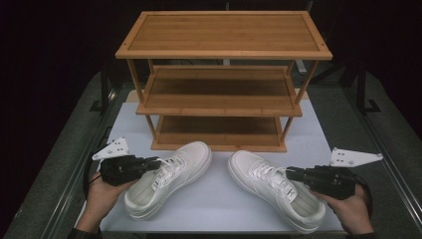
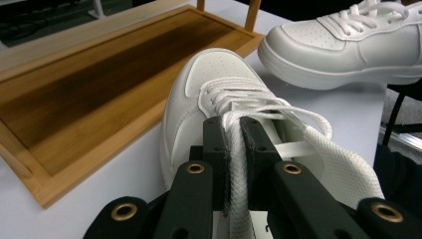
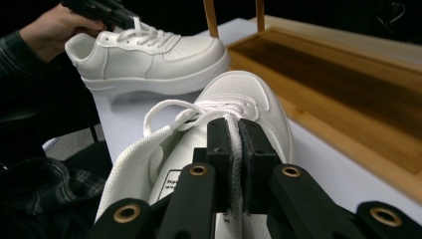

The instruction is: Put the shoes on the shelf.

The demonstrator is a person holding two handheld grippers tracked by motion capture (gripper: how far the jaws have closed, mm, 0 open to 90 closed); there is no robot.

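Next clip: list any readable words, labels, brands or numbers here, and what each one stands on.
Nothing can be read.
Tag inside the right shoe's tongue: dark print, too blurred to read.
Tag inside the left shoe's tongue: dark marks, too small to read.
Wooden rack: no text visible.

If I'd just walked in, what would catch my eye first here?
Probably the pair of white sneakers on the white mat: the left shoe and the right shoe, each pinched at its tongue by a black hand-held gripper, left gripper and right gripper. Right behind them stands a three-tier wooden shoe rack, its shelves bare.
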